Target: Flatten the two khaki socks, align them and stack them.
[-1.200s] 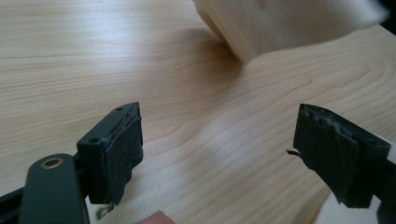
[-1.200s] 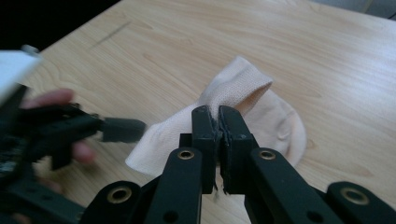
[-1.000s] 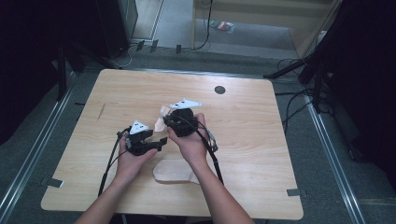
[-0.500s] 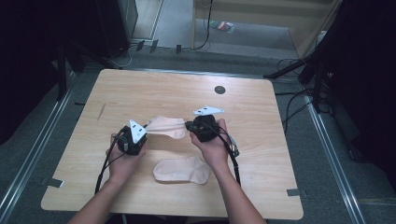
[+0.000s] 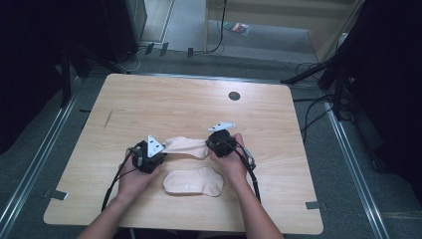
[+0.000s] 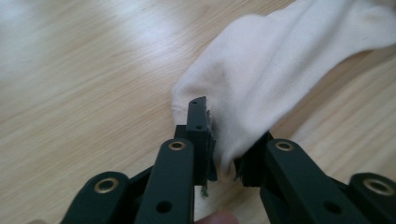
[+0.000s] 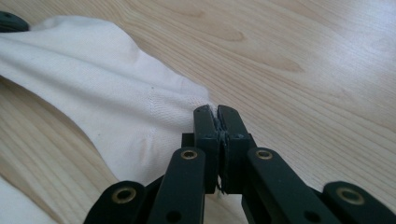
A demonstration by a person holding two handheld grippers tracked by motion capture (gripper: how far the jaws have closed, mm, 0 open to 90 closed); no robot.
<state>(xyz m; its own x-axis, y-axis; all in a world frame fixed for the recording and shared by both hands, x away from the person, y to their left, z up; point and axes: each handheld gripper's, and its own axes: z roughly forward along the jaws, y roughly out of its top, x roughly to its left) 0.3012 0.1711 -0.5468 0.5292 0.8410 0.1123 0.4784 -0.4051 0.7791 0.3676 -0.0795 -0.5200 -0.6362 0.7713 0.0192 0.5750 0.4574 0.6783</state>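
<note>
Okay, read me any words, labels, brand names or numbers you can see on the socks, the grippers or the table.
None: no readable text.
Cream fabric sock held between the grippers: plain.
Second cream sock lying flat: plain.
Light wooden table: bare grain and a small dark round hole, no markings.
Small colourful object on the floor beyond the table: too small and blurred to read.

One sock [image 5: 185, 147] lies stretched across the table [image 5: 164, 104] between the left hand-held gripper [image 5: 160, 152] and the right hand-held gripper [image 5: 211, 144], second sock [image 5: 193, 181] just in front, nearer the person.
</note>
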